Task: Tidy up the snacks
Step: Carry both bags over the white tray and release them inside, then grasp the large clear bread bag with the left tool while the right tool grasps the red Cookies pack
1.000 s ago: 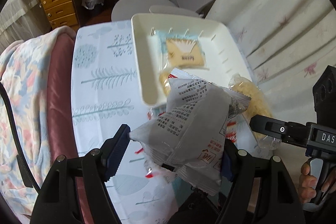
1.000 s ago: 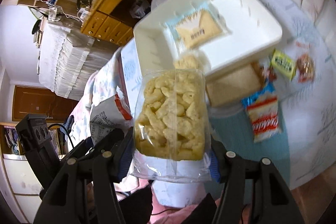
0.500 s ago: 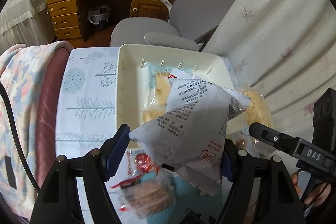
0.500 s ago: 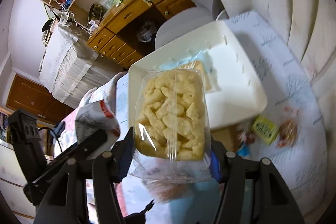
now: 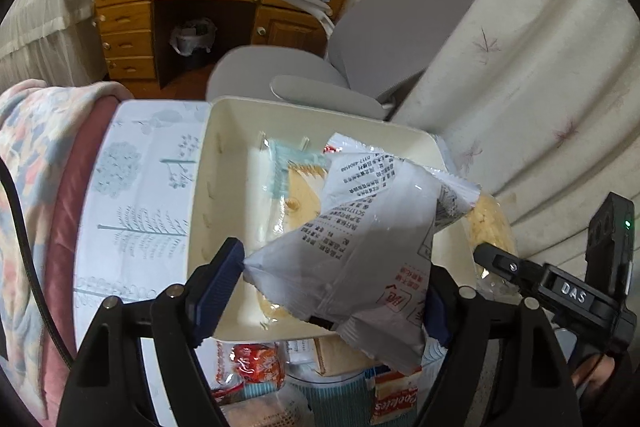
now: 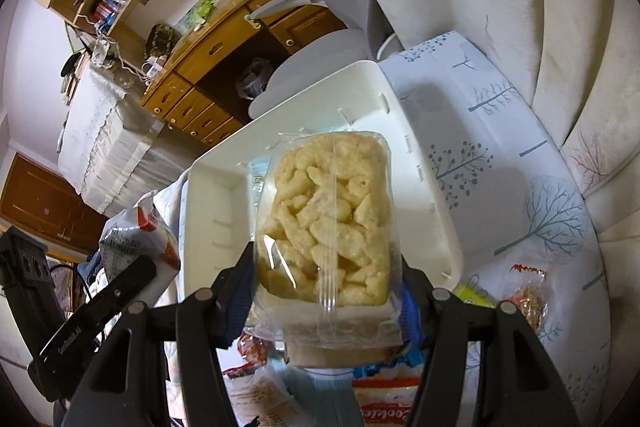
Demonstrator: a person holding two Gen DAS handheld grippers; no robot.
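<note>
My left gripper point(image 5: 334, 287) is shut on a silver snack bag point(image 5: 360, 247) with printed text, held above the near part of the white tray point(image 5: 200, 187). My right gripper point(image 6: 326, 295) is shut on a clear pack of yellow puffed snacks point(image 6: 328, 219), held over the white tray point(image 6: 208, 211). A packet with a beige biscuit point(image 5: 300, 191) lies in the tray, partly hidden by the bag. The right gripper shows at the right of the left wrist view point(image 5: 496, 261), and the silver bag at the left of the right wrist view point(image 6: 136, 231).
Several loose snack packets lie on the tree-print tablecloth point(image 5: 132, 195) near the tray's front edge, among them a red-wrapped one point(image 5: 256, 367) and a cookies packet point(image 6: 384, 407). A grey chair point(image 5: 360, 39), wooden desk point(image 5: 192, 7) and curtain point(image 5: 520, 67) stand behind.
Both grippers have moved forward over the tray with their packs still held. The views have tilted up, showing more of the desk and chair.
</note>
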